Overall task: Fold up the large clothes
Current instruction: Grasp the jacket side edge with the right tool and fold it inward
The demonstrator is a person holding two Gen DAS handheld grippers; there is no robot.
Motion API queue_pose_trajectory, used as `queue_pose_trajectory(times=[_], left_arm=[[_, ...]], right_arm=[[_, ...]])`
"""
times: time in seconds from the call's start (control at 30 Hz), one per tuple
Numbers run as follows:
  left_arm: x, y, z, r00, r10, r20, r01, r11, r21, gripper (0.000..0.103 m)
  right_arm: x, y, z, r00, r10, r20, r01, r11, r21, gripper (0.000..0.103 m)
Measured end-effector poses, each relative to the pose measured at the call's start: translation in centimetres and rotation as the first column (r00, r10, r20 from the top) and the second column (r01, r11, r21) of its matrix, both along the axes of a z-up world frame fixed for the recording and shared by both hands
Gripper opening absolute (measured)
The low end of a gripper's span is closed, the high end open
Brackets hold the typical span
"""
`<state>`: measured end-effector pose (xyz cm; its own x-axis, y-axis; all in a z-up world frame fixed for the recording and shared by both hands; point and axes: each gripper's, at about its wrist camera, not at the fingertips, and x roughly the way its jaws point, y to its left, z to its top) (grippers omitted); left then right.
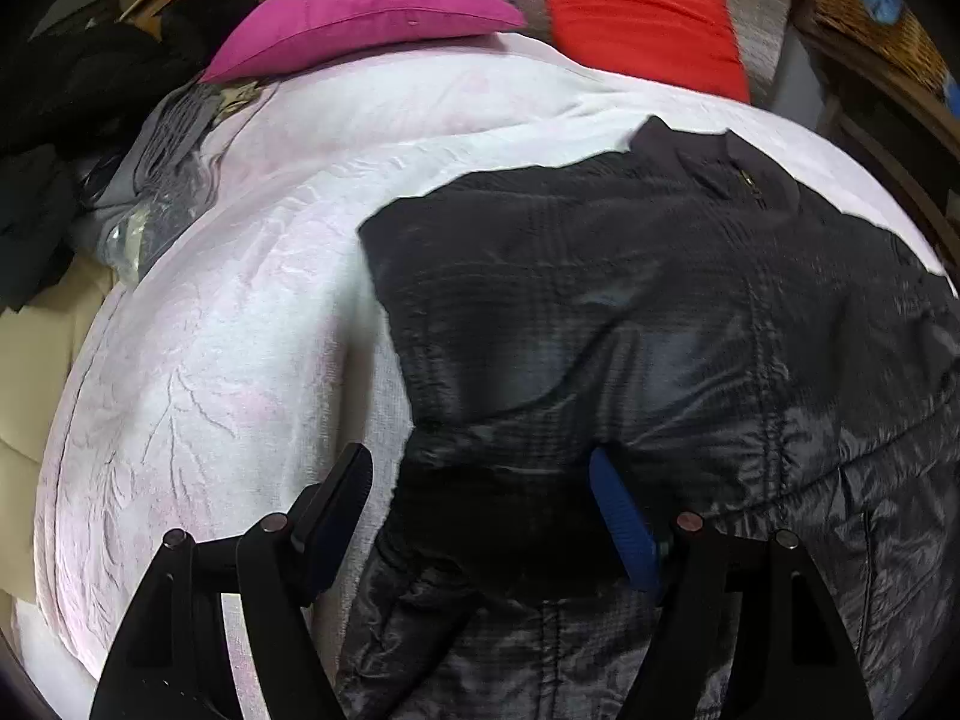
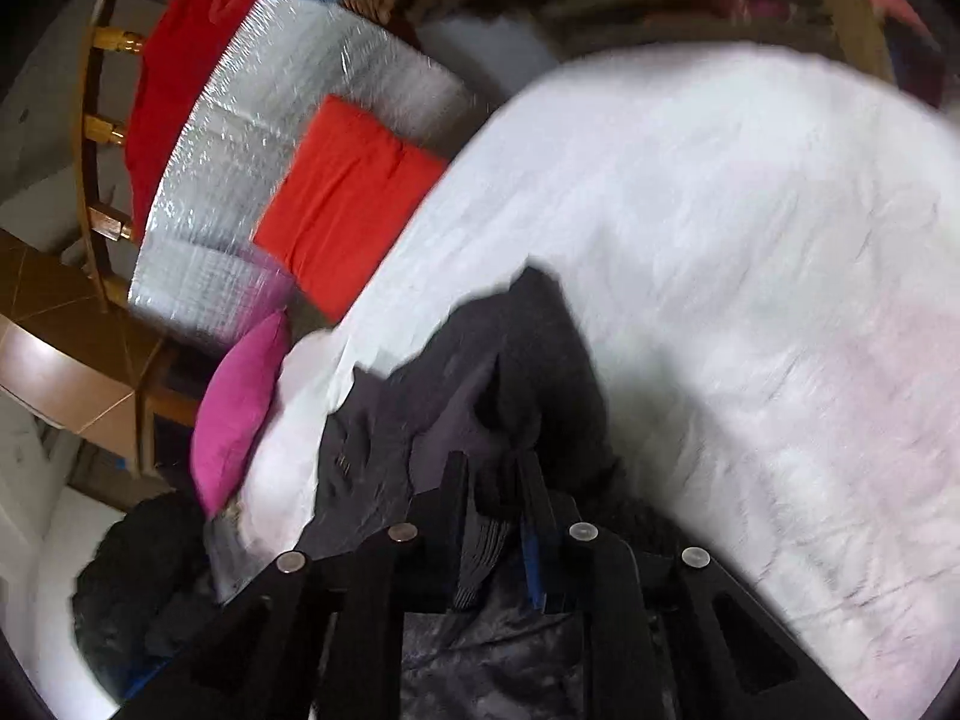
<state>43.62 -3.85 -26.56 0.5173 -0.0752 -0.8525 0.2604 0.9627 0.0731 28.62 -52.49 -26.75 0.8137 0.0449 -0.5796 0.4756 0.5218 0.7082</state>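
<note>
The right gripper (image 2: 495, 480) pinches a bunched fold of the dark quilted jacket (image 1: 630, 312); the left gripper (image 1: 480, 516) gapes wide over its hem, gripping nothing. The jacket sprawls across the white bedspread (image 1: 240, 300). Puffy, slippery and light, it seems best held at seams or hem.

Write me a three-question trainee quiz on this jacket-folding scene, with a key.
1. True or false: the right gripper has its jaws closed on fabric of the black jacket.
2. How do the left gripper's jaws stand? A. open B. shut on the pink pillow C. shut on the white bedspread
3. Fill in: the pink pillow lies at the far end of the white ____.

Key: 1 true; 2 A; 3 bedspread.
</note>
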Motion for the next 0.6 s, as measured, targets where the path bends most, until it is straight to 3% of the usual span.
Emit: queue_pose_trajectory(times=[0.1, 0.13, 0.2, 0.23, 0.3, 0.37, 0.4, 0.47, 0.6], left_arm=[[-0.3, -0.5, -0.1, 1.0, -0.005, -0.002, 0.005, 1.0, 0.012, 0.076], [-0.2, -0.5, -0.1, 1.0, 0.0, -0.005, 0.0, 1.0, 0.006, 0.076], [0.0, -0.3, -0.1, 1.0, 0.009, -0.011, -0.009, 1.0, -0.006, 0.075], [-0.1, -0.2, 0.0, 1.0, 0.011, -0.01, -0.011, 1.0, -0.01, 0.075], [-0.1, -0.2, 0.3, 1.0, 0.012, -0.001, -0.012, 1.0, -0.015, 0.075], [-0.3, -0.1, 0.6, 1.0, 0.012, 0.015, -0.012, 1.0, -0.018, 0.075], [-0.4, -0.2, 0.8, 1.0, 0.011, 0.029, -0.011, 1.0, -0.02, 0.075], [-0.5, -0.5, 1.0, 0.999, 0.008, 0.043, -0.007, 1.0, -0.012, 0.075], [-0.6, -1.0, 0.6, 0.999, 0.0, 0.052, -0.001, 1.0, 0.027, 0.075]], right_arm=[[0.1, 1.6, 2.5, 0.999, 0.006, 0.034, 0.0, 0.987, -0.16, 0.022], [0.3, 2.3, 3.4, 0.999, 0.014, 0.046, -0.003, 0.975, -0.223, 0.031], [0.8, 4.2, 4.8, 0.996, 0.048, 0.077, -0.019, 0.941, -0.337, 0.081], [0.7, 4.7, 5.1, 0.994, 0.063, 0.09, -0.027, 0.934, -0.357, 0.098], [1.5, 6.5, 5.5, 0.986, 0.105, 0.128, -0.044, 0.913, -0.404, 0.098], [2.4, 7.2, 5.3, 0.988, 0.13, 0.078, -0.085, 0.901, -0.426, 0.095], [2.9, 7.5, 5.0, 0.988, 0.14, 0.066, -0.099, 0.9, -0.424, 0.092], [4.0, 7.8, 4.2, 0.989, 0.15, 0.017, -0.13, 0.9, -0.417, 0.072], [4.7, 6.9, 1.6, 0.98, 0.171, -0.099, -0.196, 0.905, -0.378, 0.063]])
